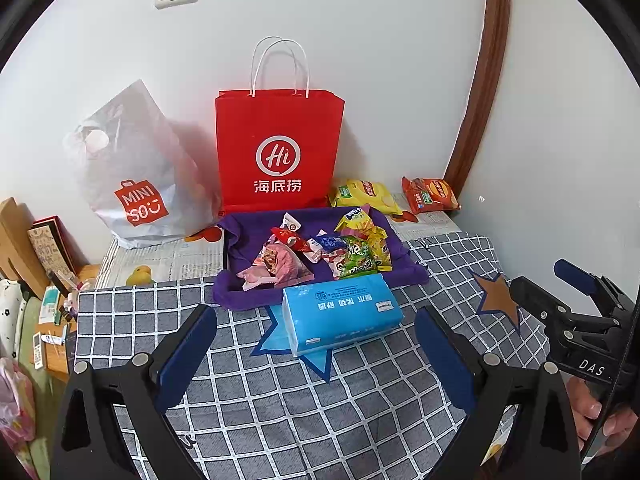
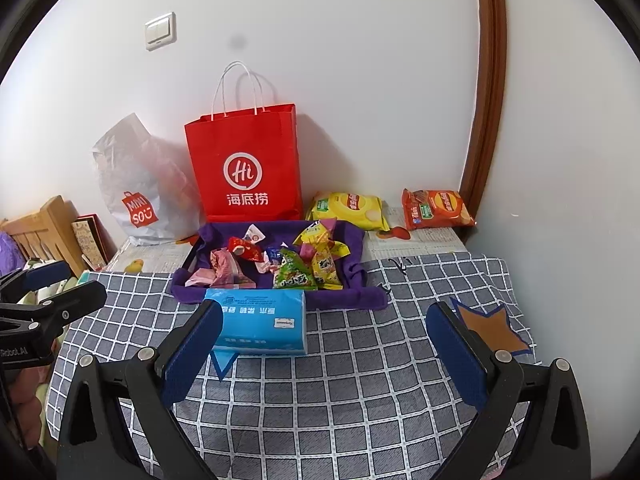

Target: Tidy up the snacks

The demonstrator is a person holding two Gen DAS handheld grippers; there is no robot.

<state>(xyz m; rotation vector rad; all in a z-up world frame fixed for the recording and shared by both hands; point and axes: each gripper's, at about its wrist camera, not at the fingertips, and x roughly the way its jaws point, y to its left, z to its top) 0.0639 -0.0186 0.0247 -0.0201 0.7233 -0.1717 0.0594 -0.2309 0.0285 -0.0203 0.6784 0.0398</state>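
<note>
A purple cloth tray (image 1: 234, 236) (image 2: 354, 240) holds several small snack packets (image 1: 320, 250) (image 2: 288, 260) near the back of the checked tablecloth. A yellow chip bag (image 1: 366, 196) (image 2: 348, 208) and an orange chip bag (image 1: 430, 195) (image 2: 436, 209) lie behind it by the wall. A blue tissue pack (image 1: 340, 312) (image 2: 262, 326) lies in front of the tray. My left gripper (image 1: 316, 344) is open, hovering just short of the tissue pack. My right gripper (image 2: 324, 344) is open too, with the pack beside its left finger. Neither holds anything.
A red paper bag (image 1: 278, 152) (image 2: 246, 172) and a white plastic bag (image 1: 132, 184) (image 2: 140, 196) stand against the wall. Star patches (image 1: 494, 294) (image 2: 494, 328) mark the cloth. Clutter and a wooden rack (image 1: 16, 240) sit off the left edge. A wall closes the right side.
</note>
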